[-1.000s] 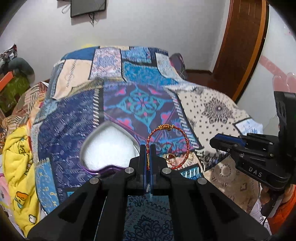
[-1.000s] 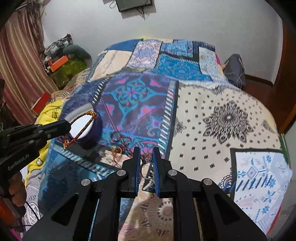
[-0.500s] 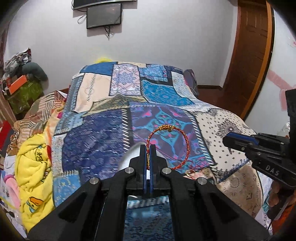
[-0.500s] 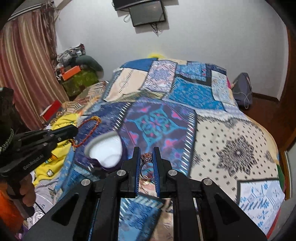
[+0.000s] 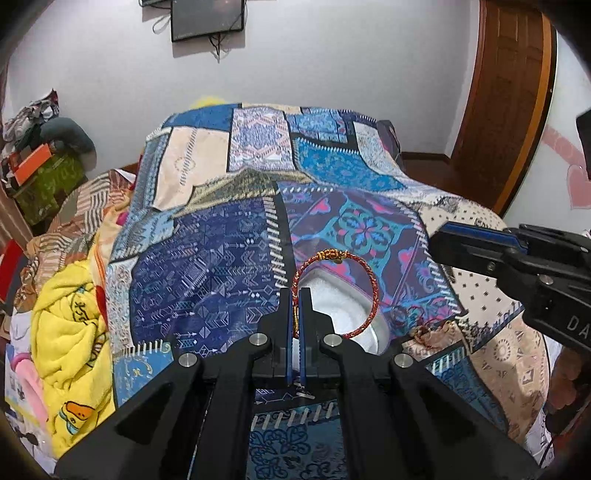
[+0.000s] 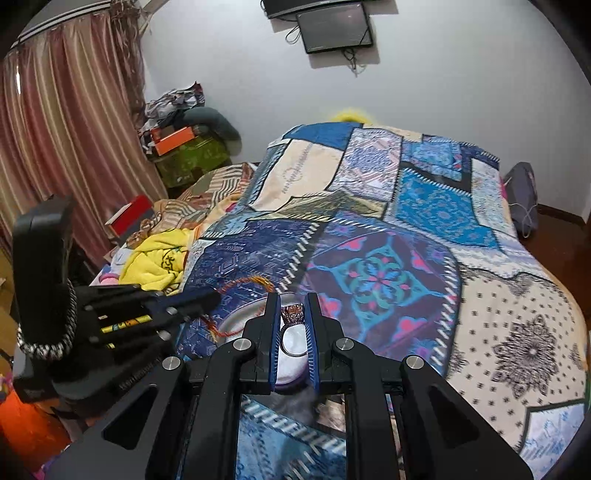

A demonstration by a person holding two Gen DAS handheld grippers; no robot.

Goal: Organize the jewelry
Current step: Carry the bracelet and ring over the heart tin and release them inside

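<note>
Far left of the bed there's a yellow towel (image 5: 70,332) bunched up next to the quilt (image 5: 207,273), with a green box (image 6: 190,157) and an orange box (image 6: 173,140) stacked behind it by the curtain (image 6: 55,147). Next over, the left gripper (image 5: 295,295) has its jaws pinched right together on the red bangle (image 5: 371,291), gripping it at the left edge so the loop stands upright with its gold clasp at the top. Straight behind the loop, down on the quilt, is the white tray (image 5: 343,314), kinda heart-shaped with a purple rim; the bangle is over it, not in it. Just right of the tray there's some loose jewelry (image 5: 424,328) on the quilt, too small and blurry to name.

From the right wrist cam, the left gripper (image 6: 212,297) pokes in from the left with the bangle (image 6: 255,282) blurred at its tip. The right gripper (image 6: 293,314) has its jaws narrow, clamped on a ring (image 6: 293,332), a silver band with a chunky stone setting on top. The tray (image 6: 236,319) is right behind and below the ring, so it's also above the tray and not touching it. In the left cam the right gripper (image 5: 437,240) comes in from the right edge, and I can't see its jaws there. Up on the wall hangs a screen (image 6: 334,31), with a wooden door (image 5: 506,103) off to the right
</note>
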